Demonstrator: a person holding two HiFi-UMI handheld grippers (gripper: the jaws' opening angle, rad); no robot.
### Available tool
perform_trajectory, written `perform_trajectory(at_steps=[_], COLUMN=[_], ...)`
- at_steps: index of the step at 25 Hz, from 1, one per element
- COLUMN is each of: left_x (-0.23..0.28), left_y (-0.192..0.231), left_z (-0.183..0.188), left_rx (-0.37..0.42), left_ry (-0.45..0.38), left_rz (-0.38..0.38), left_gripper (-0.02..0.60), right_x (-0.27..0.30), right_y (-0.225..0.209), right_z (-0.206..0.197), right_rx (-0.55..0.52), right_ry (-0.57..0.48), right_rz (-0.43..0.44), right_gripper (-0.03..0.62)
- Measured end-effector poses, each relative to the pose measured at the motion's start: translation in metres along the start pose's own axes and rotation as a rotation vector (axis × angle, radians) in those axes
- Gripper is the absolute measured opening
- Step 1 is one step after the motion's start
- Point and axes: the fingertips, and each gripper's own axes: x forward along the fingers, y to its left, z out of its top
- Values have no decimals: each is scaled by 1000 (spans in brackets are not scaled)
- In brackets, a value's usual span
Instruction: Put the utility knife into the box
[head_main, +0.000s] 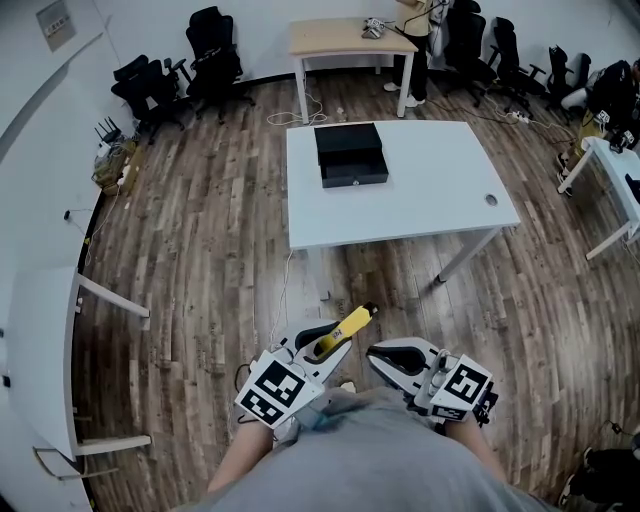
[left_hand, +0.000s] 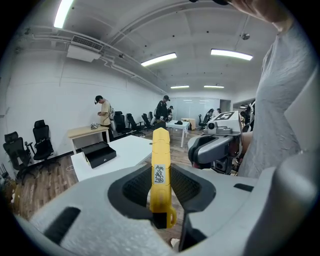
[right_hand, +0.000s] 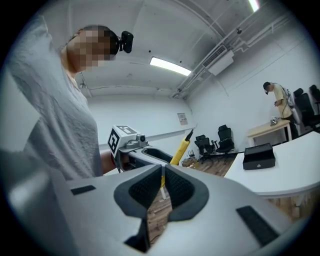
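Carrying step: the left gripper (left_hand: 161, 192) clamps the yellow knife (left_hand: 160, 150), well short of the table (head_main: 440, 200). The black box (head_main: 350, 155) sits near the table's far-left corner. The right gripper (head_main: 385, 355) (empty) is pinched closed. The next move probably calls for approaching and lowering the knife over the box.

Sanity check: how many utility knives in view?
1. The yellow utility knife is clamped in the left gripper, short of the white table. The inside of the black box isn't visible, so another could be hidden.
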Motion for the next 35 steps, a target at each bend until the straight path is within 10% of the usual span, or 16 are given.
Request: perform_trajectory(at_steps=[35], left_x=[116], left_y=[117], left_z=[56], left_rx=[7], left_ry=[56], left_rz=[-2], left_gripper=[126], right_x=[20], right_y=[-177], right_z=[57], right_rx=[-45], right_ry=[-15], right_rz=[-7], right_gripper=[34])
